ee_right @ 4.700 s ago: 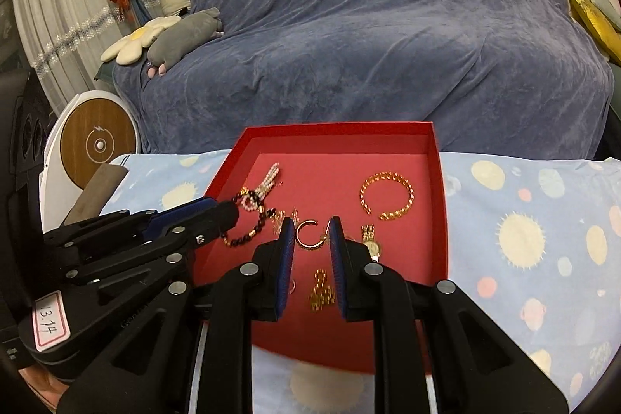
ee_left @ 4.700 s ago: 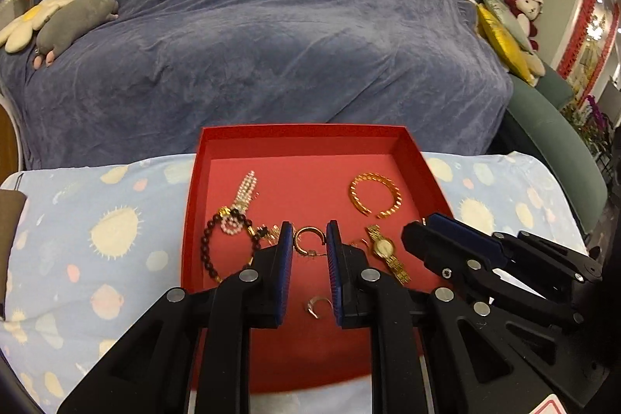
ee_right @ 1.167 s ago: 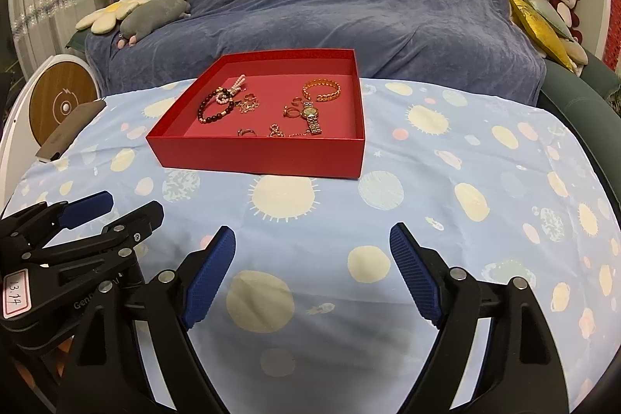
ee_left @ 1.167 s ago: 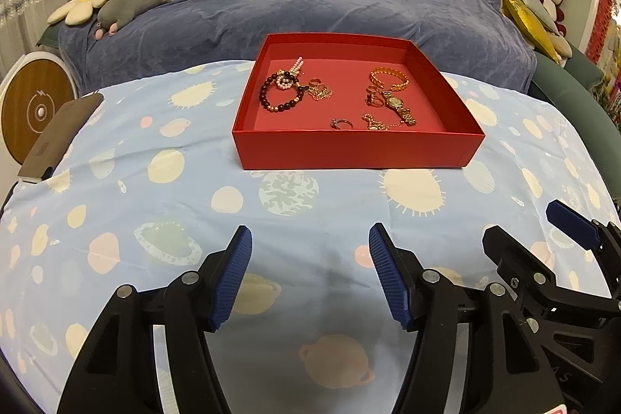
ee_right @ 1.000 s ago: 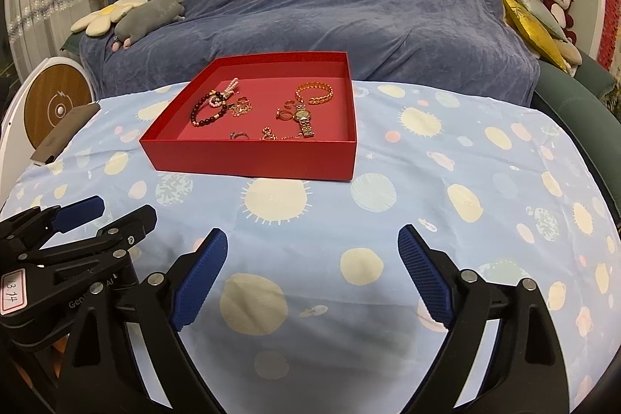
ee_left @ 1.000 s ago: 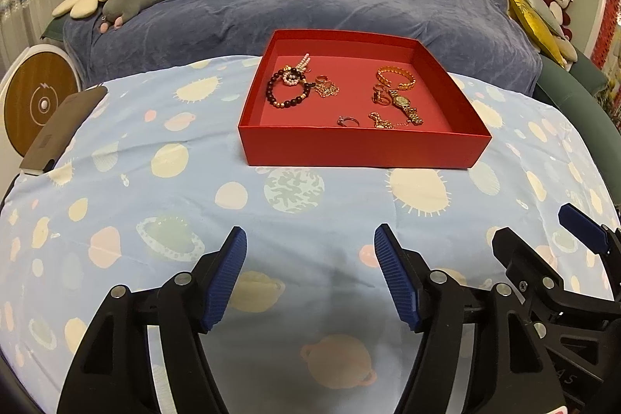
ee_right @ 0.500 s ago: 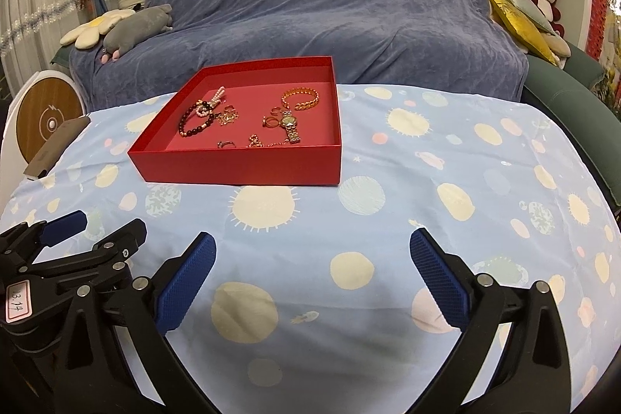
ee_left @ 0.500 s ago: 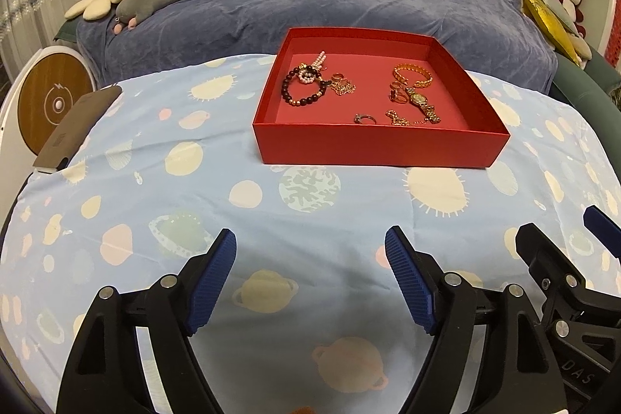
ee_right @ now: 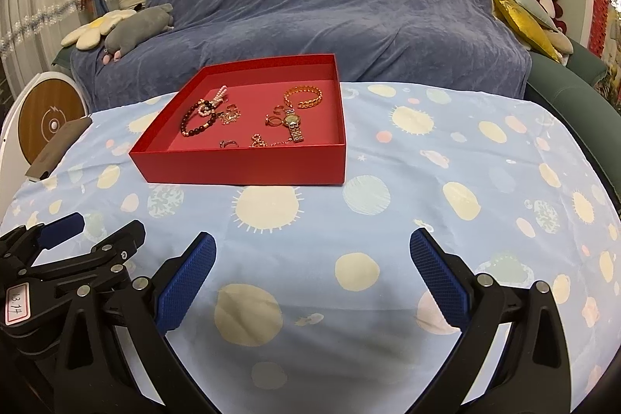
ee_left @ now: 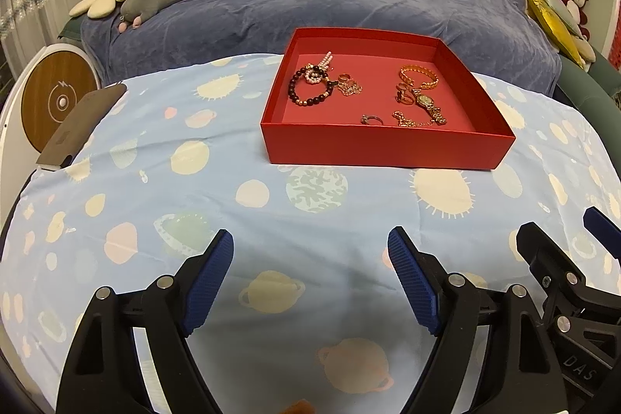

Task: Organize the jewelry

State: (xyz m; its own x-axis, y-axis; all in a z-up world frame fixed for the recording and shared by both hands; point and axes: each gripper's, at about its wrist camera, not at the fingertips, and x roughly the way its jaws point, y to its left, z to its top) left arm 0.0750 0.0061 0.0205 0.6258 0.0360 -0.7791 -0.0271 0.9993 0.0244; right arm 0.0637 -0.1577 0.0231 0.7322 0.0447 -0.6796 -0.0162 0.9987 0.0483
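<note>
**Both claws empty, jewelry in the red tray**

The left gripper [ee_left: 310, 260] hovers over the planet-print cloth [ee_left: 271, 220], its jaws opening with nothing between them. The right gripper [ee_right: 312, 258] hangs just right of it, jaws spread wide and empty. Far across the cloth sits the red tray [ee_left: 388, 146], holding a bead bracelet [ee_left: 308, 88] at left, a gold bangle [ee_left: 419, 76] and watch [ee_left: 429, 105] at right, and a ring [ee_left: 370, 119] near the front wall.

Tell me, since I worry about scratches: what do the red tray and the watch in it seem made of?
The red tray looks like matte cardboard: thin straight walls, flat colour, no shine. The watch looks like polished gold-toned metal, with a glinting link band; whether solid or plated cannot be told.
</note>
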